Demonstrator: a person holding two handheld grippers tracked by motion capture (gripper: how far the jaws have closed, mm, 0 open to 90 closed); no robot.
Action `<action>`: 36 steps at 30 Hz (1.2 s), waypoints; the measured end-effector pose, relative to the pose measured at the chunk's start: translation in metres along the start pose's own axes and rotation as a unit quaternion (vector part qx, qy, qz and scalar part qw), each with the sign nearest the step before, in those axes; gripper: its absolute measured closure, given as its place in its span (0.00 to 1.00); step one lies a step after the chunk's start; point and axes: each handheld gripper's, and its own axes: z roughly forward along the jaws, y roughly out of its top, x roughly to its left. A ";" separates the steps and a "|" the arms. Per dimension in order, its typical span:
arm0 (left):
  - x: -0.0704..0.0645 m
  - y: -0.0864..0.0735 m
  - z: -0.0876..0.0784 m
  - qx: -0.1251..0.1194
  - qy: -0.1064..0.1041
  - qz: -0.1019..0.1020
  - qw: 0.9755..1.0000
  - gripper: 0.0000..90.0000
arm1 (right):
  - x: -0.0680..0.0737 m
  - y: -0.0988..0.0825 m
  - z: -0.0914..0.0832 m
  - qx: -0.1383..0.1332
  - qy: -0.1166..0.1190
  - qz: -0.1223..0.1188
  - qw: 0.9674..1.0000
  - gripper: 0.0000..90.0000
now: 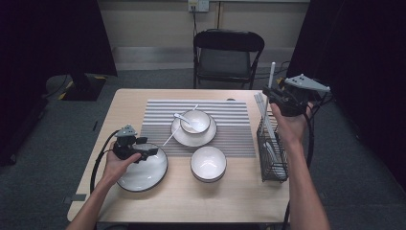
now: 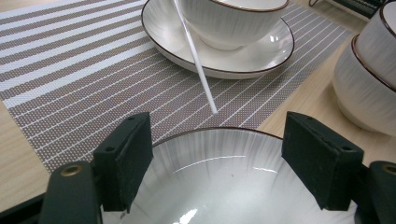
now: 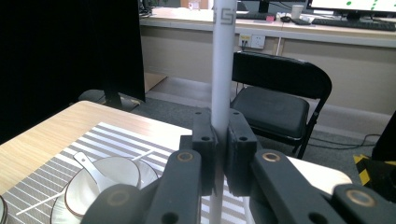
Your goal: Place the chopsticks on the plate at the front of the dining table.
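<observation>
My right gripper (image 1: 269, 94) is raised above a black wire rack (image 1: 273, 160) at the table's right edge, shut on a white chopstick (image 1: 272, 74) held upright. In the right gripper view the jaws (image 3: 222, 135) pinch that chopstick (image 3: 222, 60) at its middle. My left gripper (image 1: 151, 151) hovers over the far rim of a large white plate (image 1: 142, 172) at the front left. Its jaws (image 2: 219, 126) stand open above the plate (image 2: 224, 182) with nothing between them. A second white chopstick (image 2: 196, 60) lies slanted against a saucer (image 2: 261, 53).
A bowl with a white spoon (image 1: 184, 118) sits on the saucer (image 1: 194, 136) on a striped placemat (image 1: 230, 120). Stacked white bowls (image 1: 208, 163) stand in front of the mat. More chopsticks lean in the rack. A black folding chair (image 1: 227, 52) stands behind the table.
</observation>
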 end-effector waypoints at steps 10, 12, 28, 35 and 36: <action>0.001 0.000 0.000 -0.009 -0.016 -0.012 1.000 0.27 | 0.015 -0.003 0.011 0.008 0.031 0.005 0.999 0.94; 0.000 0.000 0.000 -0.006 -0.012 -0.010 1.000 0.27 | 0.018 -0.004 0.015 0.015 0.040 0.006 0.999 0.94; -0.008 0.007 -0.005 -0.031 -0.028 0.001 0.999 0.25 | 0.047 -0.018 0.031 0.027 0.095 0.006 0.995 0.94; -0.009 0.008 -0.008 -0.039 -0.028 0.000 0.999 0.26 | 0.061 -0.022 0.040 0.027 0.117 0.004 0.993 0.94; -0.009 0.009 -0.008 -0.040 -0.026 0.000 0.999 0.27 | 0.063 -0.021 0.041 0.025 0.120 0.004 0.992 0.94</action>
